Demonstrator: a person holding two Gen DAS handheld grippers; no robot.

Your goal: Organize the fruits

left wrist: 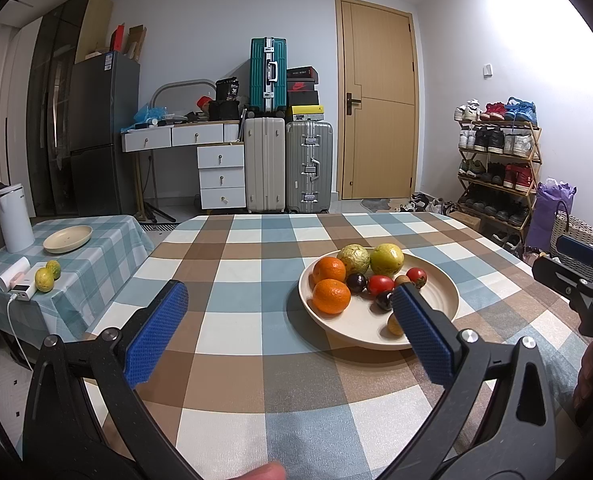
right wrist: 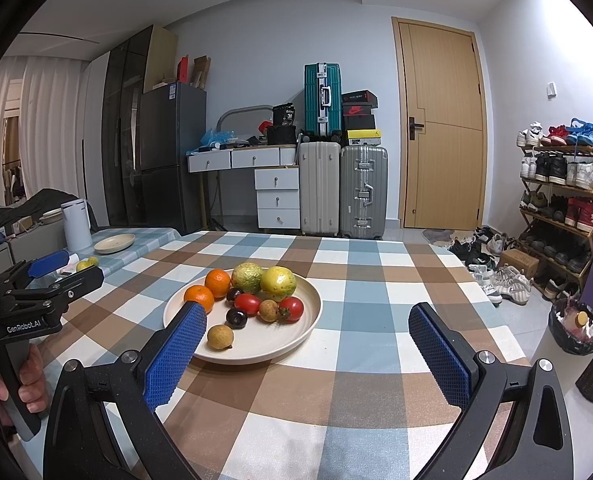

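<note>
Fruit plate: we see a cream plate (right wrist: 296,340) near the middle of the checked desk (right wrist: 376,312), well in from every edge.
Fruits on plate: two oranges (right wrist: 217,282) at its left rim, two yellow-green citrus (right wrist: 278,282) at the far rim, two tomatoes (right wrist: 291,309), two dark plums (right wrist: 236,317) and two small tan longans (right wrist: 220,337) toward the near rim.
Left gripper (left wrist: 292,312): we hold it wide apart and empty above the desk, its right finger overlapping the plate's near side.
Right gripper (right wrist: 308,330): also spread wide and empty, its left finger in front of the plate's left rim.
Side desk: an empty cream dish (left wrist: 67,239), a white canister (left wrist: 14,218) and two green-yellow fruits (left wrist: 44,279) near its front edge.
</note>
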